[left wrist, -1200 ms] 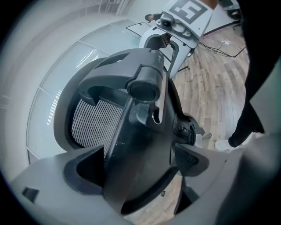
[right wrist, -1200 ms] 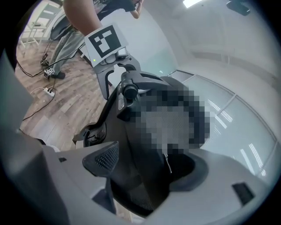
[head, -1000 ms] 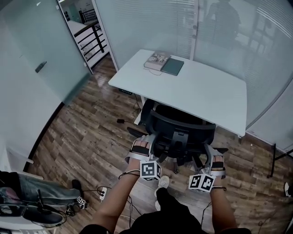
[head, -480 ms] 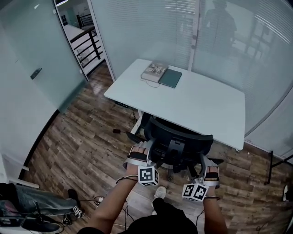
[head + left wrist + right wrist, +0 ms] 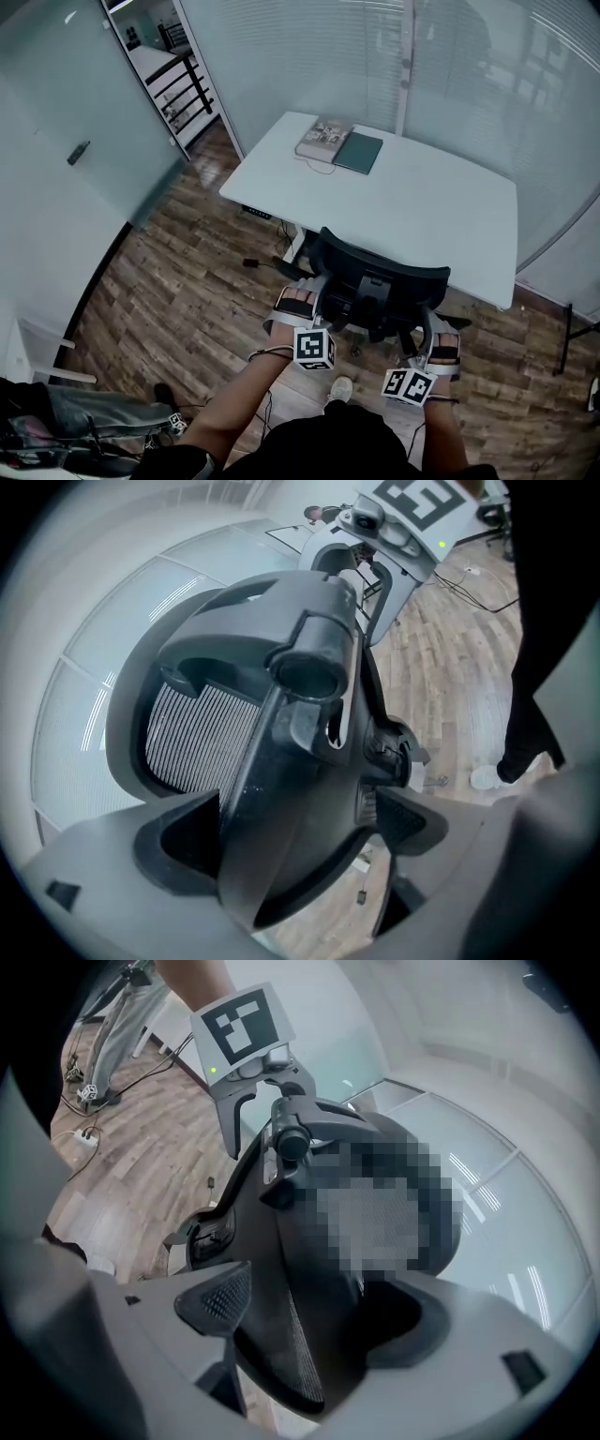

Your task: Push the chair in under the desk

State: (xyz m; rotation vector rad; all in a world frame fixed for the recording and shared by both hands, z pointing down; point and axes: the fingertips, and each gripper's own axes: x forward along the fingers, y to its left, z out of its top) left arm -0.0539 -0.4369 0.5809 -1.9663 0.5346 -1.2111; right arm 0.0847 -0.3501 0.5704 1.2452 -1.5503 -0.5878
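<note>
Head view with both tool views. The chair (image 5: pixel 380 281) stands on the wood floor (image 5: pixel 187 291) at the near long edge of the white surface (image 5: pixel 422 206), its back turned to us. We see the front of the seat pass under that edge, while the backrest and the wheeled base remain on our side of it.

The left tool (image 5: pixel 298 302) is at the left rim of the backrest and the right tool (image 5: pixel 444 345) at the right rim, so that we hold the chair from behind at 2 points. In the left tool view the dark frame of the backrest fills the gap between the jaws and meets both pads; we read this tool as closed on the chair. In the right tool view the mesh rim lies between widely set jaws in the same way, and we read that tool too as clamped on the chair.

A book (image 5: pixel 323 139) and a green notebook (image 5: pixel 359 153) lie side by side at the far corner of the surface, well apart from the chair.

We judge the task well advanced but not finished: the grasp is made and the seat is partly in; what is left is a short push forward until the backrest comes up to the edge, then the release of both tools.
</note>
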